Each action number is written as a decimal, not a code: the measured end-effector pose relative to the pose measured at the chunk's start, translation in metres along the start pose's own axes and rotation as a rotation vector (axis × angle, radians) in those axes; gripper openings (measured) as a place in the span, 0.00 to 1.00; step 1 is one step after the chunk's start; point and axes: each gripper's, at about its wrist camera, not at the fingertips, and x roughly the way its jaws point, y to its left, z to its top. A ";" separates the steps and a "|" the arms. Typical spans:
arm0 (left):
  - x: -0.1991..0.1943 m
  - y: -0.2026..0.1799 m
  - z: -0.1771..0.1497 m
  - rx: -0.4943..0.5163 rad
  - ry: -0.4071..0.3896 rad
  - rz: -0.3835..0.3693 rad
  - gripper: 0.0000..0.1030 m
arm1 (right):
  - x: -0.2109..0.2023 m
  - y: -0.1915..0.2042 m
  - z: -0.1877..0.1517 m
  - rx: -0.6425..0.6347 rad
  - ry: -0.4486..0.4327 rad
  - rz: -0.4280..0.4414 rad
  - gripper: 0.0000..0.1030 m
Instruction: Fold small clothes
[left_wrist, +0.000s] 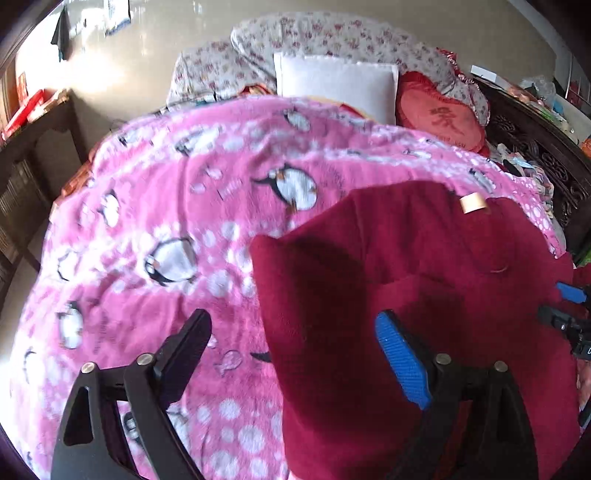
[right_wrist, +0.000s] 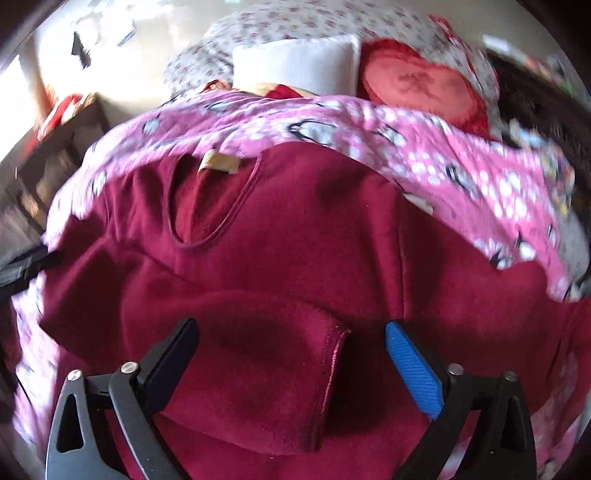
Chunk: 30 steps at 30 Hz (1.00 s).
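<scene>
I see a dark red top (right_wrist: 280, 236) lying on the pink penguin blanket (left_wrist: 177, 206) over the bed, a sleeve folded across its front. Left gripper (left_wrist: 295, 339): jaws wide apart, holding nothing, at the top's left edge. Right gripper (right_wrist: 291, 350): jaws wide, empty, above the sleeve cuff (right_wrist: 328, 369).

Garment (right_wrist: 295, 236) on blanket (left_wrist: 166, 221) — pillows (left_wrist: 336, 88) behind

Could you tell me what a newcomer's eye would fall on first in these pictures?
The maroon top lies spread on the pink penguin blanket, a sleeve folded across its front. Both the left gripper and the right gripper hang open above it. A white pillow and a red cushion sit behind.
</scene>
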 end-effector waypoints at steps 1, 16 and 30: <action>0.007 0.002 -0.001 -0.009 0.025 -0.008 0.37 | -0.004 0.002 0.000 -0.030 -0.018 -0.003 0.44; -0.011 0.004 0.018 -0.064 -0.061 -0.099 0.09 | -0.037 -0.031 0.037 0.072 -0.212 -0.036 0.07; -0.027 0.018 -0.004 -0.102 -0.063 -0.058 0.58 | -0.037 -0.024 0.006 0.047 -0.116 -0.087 0.61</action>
